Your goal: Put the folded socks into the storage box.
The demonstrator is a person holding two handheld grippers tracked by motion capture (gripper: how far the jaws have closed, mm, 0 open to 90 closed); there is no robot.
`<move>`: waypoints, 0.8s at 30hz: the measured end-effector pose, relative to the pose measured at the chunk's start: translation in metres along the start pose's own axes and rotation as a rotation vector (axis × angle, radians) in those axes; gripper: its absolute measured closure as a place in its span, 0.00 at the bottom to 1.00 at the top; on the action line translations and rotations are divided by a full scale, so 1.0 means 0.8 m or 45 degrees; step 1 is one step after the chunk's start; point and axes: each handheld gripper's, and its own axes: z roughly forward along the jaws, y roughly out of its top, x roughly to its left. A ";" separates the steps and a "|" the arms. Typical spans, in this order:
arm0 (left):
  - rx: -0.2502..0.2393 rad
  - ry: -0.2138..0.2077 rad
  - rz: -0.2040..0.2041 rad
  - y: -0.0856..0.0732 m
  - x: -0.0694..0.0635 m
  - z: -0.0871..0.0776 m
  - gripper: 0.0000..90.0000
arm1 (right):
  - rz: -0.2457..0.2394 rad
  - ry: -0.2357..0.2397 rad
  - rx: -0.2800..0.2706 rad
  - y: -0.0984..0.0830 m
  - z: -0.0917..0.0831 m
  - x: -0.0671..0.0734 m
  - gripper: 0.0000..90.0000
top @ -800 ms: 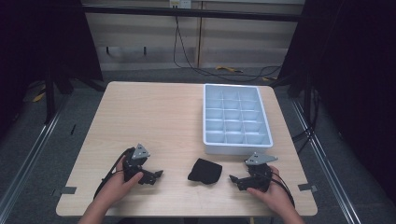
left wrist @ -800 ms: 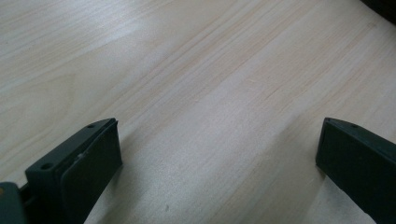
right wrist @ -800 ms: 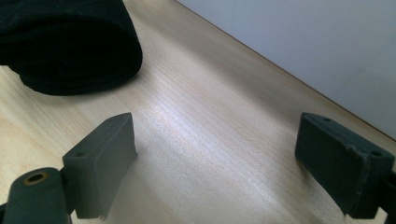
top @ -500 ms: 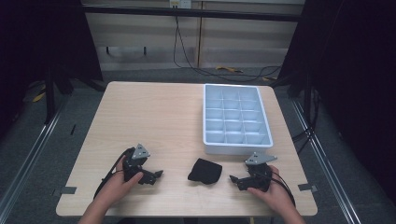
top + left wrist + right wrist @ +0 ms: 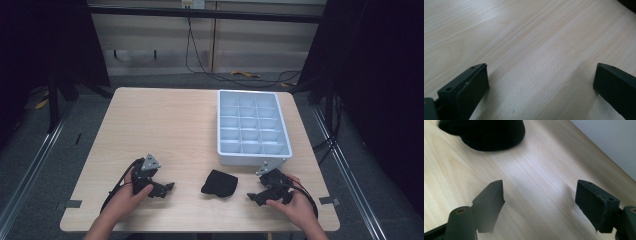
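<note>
- Cloth (image 5: 219, 183), black and crumpled, lies on the wooden table (image 5: 170, 125) near its front edge, between the 2 grippers and touching neither.
- Left gripper (image 5: 167, 187) rests low on the table in the person's left hand (image 5: 131, 192), well to the left of the cloth; its jaws stand wide apart with only bare wood between them.
- Right gripper (image 5: 252, 196) sits in the right hand (image 5: 290, 200), just right of the cloth, jaws spread wide and gripping nothing; in the right gripper view the cloth (image 5: 484, 132) lies ahead of the jaws, beyond their tips.
- Tray (image 5: 252, 127), pale blue-grey with 15 compartments in 3 columns, stands behind the right gripper, near the table's right edge, apart from the cloth.
</note>
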 end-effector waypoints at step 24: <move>-0.001 0.000 0.000 0.000 0.000 0.000 0.00 | -0.111 0.099 0.062 0.035 -0.018 0.017 0.27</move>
